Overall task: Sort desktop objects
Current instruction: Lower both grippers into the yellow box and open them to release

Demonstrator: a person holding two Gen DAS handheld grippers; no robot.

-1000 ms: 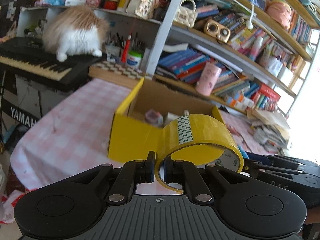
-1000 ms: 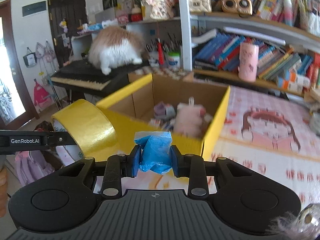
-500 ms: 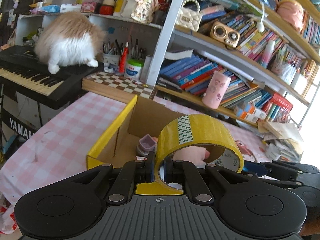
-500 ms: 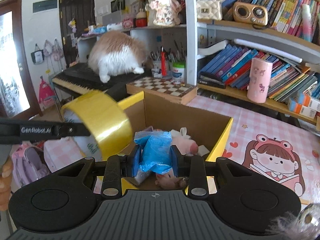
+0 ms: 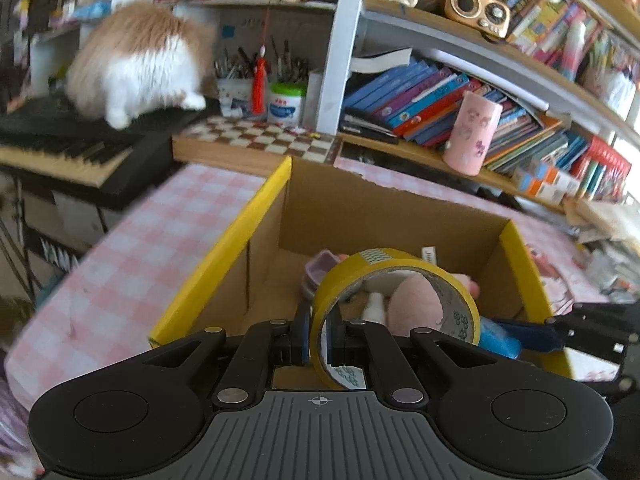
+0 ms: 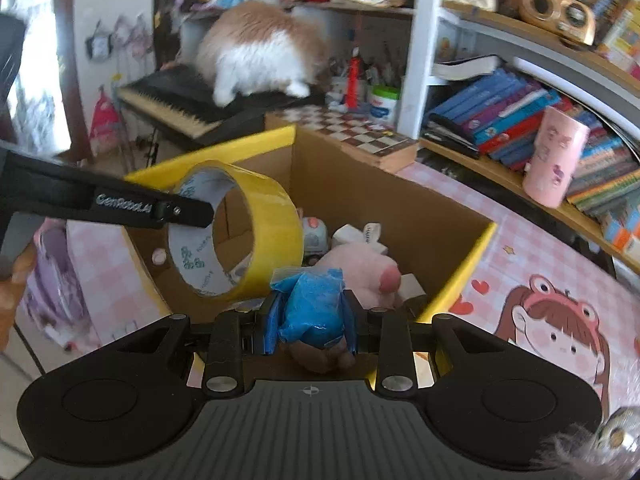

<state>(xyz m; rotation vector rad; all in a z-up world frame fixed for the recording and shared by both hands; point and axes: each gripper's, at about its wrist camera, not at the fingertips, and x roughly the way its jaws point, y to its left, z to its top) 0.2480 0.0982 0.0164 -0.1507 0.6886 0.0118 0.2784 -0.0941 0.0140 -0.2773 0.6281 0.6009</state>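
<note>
Cluttered bookshelves fill the upper right of both wrist views, with a pink cup standing on the lower shelf and a checkered board just left of it. Item, upper left: a fluffy orange-and-white cat on a black keyboard, both blurred. Item, centre: an open cardboard box with yellow outer walls, resting on a pink checked tablecloth; I see a pink plush toy and other small things lying inside it, too jumbled for me to name. Item, lower centre of the left wrist view: my left gripper, jaws pressed together on the wall of a roll of yellow tape, one finger inside the ring and one outside; the roll stands on edge above the box's near-left part, not touching the contents as far as I can tell. Item, lower centre of the right wrist view: my right gripper, jaws clamped on a crumpled blue packet, held over the box's near edge. Item, left of that view: the tape roll and the left gripper's black finger reach in, the roll just beside the packet. Item, lower right: a cartoon girl print on the cloth.
</note>
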